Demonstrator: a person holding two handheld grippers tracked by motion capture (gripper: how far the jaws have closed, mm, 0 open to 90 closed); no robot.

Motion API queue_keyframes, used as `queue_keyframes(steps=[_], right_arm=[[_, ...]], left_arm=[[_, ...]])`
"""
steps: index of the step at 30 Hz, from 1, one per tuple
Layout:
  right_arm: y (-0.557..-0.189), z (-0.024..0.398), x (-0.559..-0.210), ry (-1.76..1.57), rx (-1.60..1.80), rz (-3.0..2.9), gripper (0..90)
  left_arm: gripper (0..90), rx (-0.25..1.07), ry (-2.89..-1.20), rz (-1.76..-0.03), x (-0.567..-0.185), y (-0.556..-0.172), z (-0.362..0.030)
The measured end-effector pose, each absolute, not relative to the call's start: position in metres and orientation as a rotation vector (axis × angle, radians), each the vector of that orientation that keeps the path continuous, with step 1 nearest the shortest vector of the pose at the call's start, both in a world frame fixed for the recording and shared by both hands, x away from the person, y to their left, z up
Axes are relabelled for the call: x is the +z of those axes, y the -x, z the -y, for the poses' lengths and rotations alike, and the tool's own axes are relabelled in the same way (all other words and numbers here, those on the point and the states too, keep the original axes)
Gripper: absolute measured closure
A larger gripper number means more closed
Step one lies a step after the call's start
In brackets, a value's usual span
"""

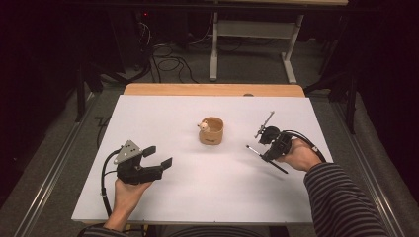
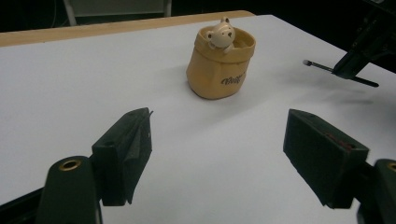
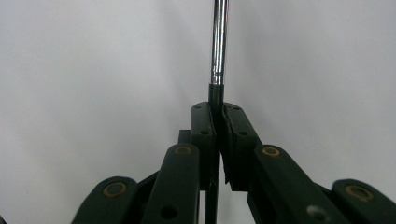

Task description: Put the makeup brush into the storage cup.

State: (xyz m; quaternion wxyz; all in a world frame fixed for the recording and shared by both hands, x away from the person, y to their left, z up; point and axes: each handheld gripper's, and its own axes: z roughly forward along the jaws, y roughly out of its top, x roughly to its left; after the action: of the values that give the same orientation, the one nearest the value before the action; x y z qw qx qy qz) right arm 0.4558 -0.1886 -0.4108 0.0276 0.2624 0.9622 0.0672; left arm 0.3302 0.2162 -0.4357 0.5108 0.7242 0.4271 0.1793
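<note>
A thin brush (image 1: 260,154) with a black handle and a silver ferrule is pinched between the pressed-together jaws of the right gripper (image 1: 269,149), low over the right half of the white table (image 1: 207,192), its tip toward the middle. Just left of it, near the centre, stands a small tan pouch-shaped cup (image 1: 211,131) with a little bear figure (image 2: 220,33) peeking over the rim; dark script on its front is too blurred to read. The left gripper (image 1: 159,157) hovers at the near left, jaws spread wide with nothing between them, pointing at the cup. Bare white surface lies all round. A wooden strip (image 1: 212,89) borders the far edge.
</note>
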Motion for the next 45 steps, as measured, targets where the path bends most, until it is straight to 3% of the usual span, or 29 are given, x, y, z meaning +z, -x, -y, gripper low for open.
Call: queue_keyframes(steps=[45], right_arm=[[-0.453,0.19,-0.385,-0.831,0.294,-2.939,86.0]], left_arm=[[24.1,0.427,-1.75,-1.028,-0.436,-0.331,-0.216]])
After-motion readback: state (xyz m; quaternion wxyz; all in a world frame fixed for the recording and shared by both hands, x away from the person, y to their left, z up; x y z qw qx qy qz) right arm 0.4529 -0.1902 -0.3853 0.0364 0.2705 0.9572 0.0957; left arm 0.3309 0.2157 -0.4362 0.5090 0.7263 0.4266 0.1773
